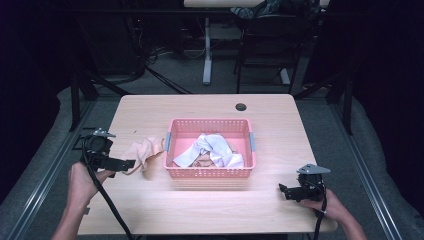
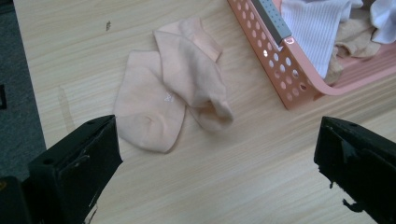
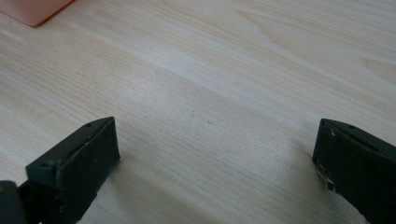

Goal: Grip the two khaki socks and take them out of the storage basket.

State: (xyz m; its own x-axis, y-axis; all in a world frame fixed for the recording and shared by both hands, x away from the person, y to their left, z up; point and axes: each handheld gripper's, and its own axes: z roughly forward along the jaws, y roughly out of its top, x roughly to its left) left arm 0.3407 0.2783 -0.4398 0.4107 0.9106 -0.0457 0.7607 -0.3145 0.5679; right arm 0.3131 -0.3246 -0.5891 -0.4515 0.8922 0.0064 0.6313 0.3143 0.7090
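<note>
Two peach socks (image 2: 175, 88) lie overlapped on the wooden table (image 1: 150, 200), just left of a pink perforated basket (image 1: 209, 172); the same socks (image 1: 142, 152) show beside the basket in the high view. White and tan socks (image 1: 212, 150) are heaped inside the basket (image 2: 299, 79). My left gripper (image 1: 120, 165) is open a short way back from the peach socks, with bare table between its jaws (image 2: 217, 154). My right gripper (image 1: 286, 191) is open low over bare wood (image 3: 217, 154) at the front right, well clear of the basket.
A corner of the basket (image 3: 32, 11) shows at the upper left of the right gripper view. A round cable hole (image 1: 241, 106) sits near the table's far edge. Chairs, a desk leg and cables stand on the floor beyond. Cables trail from both grippers over the front edge.
</note>
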